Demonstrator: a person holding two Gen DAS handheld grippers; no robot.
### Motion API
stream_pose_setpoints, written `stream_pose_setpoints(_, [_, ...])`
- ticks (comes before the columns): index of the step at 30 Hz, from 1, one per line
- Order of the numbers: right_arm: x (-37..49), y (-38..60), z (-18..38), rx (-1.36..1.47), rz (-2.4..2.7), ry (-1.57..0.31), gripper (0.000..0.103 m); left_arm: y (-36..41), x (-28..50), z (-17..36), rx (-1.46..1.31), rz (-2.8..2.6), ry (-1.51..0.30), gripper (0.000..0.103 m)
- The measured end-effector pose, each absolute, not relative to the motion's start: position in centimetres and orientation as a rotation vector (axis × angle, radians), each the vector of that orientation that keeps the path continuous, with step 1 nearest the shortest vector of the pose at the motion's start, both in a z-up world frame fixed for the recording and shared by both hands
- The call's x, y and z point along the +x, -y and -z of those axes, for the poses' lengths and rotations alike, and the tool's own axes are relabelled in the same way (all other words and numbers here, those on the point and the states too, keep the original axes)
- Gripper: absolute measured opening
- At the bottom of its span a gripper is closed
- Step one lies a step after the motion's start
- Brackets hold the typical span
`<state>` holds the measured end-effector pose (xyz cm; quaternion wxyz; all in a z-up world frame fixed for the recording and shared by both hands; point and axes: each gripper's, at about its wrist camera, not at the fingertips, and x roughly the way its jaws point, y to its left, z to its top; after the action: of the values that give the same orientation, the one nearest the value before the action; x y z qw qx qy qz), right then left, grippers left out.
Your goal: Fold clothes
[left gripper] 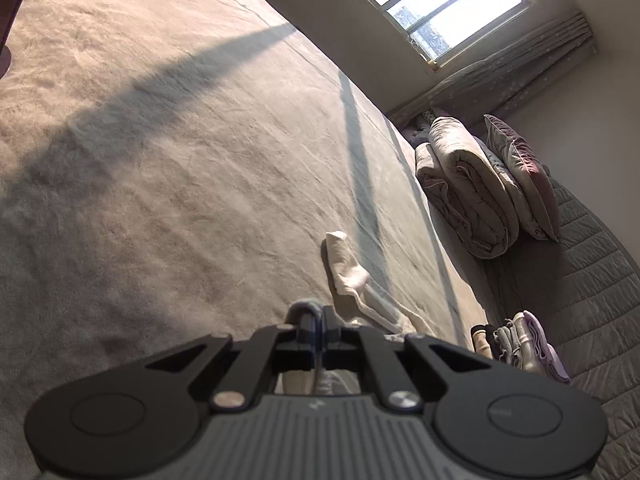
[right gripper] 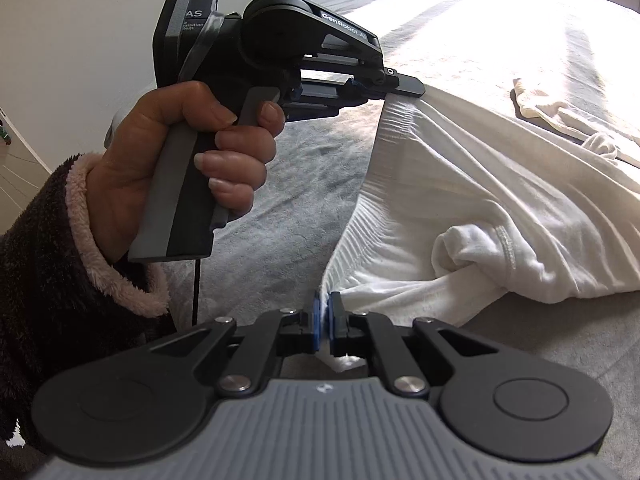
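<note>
The right tongs (right gripper: 324,326) are seen clenched on the ribbed hem of a white garment (right gripper: 480,184), a fold of cloth pinched between the blue pads. Just beyond and to the left, the left tongs (right gripper: 404,86) are gripped by a hand (right gripper: 192,160) in a fleecy dark sleeve (right gripper: 60,240) with a pale pink cuff, pointed forward and slightly down, and are clamped on the same hem further along. The hem is stretched taut between both tongs; the soft, crumpled jersey is spread away to the right over the bed (right gripper: 280,208). Beyond the left tongs (left gripper: 316,328), a plush beige blanket (left gripper: 180,160) is laid across the bed, with a rolled quilt (left gripper: 464,184) and a pillow (left gripper: 524,176) far right.
</note>
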<state>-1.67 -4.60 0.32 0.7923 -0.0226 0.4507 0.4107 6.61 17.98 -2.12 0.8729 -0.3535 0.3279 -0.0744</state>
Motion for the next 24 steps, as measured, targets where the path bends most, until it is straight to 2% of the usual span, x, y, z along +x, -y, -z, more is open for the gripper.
stream_pose_setpoints(14, [1.9,-9.4,1.6,-0.048,-0.975,-0.982,0.006,-30.6,5.8,1.4,-0.728,-0.071,-0.531,0.002])
stream_pose_setpoints(22, [3.5,-11.4,2.3,-0.034,-0.955,-1.002,0.007,-31.6,6.5,1.9,-0.607,-0.128,-0.537,0.002])
stream_pose_setpoints(23, [3.8,-11.2,2.2,-0.025,-0.951,-1.008,0.008,-31.6,6.6,2.0,-0.605,-0.127,-0.542,0.002])
stream_pose_setpoints(24, [4.0,-10.9,2.1,-0.019,-0.946,-1.012,0.016,-31.6,6.7,2.2,-0.605,-0.126,-0.548,0.003])
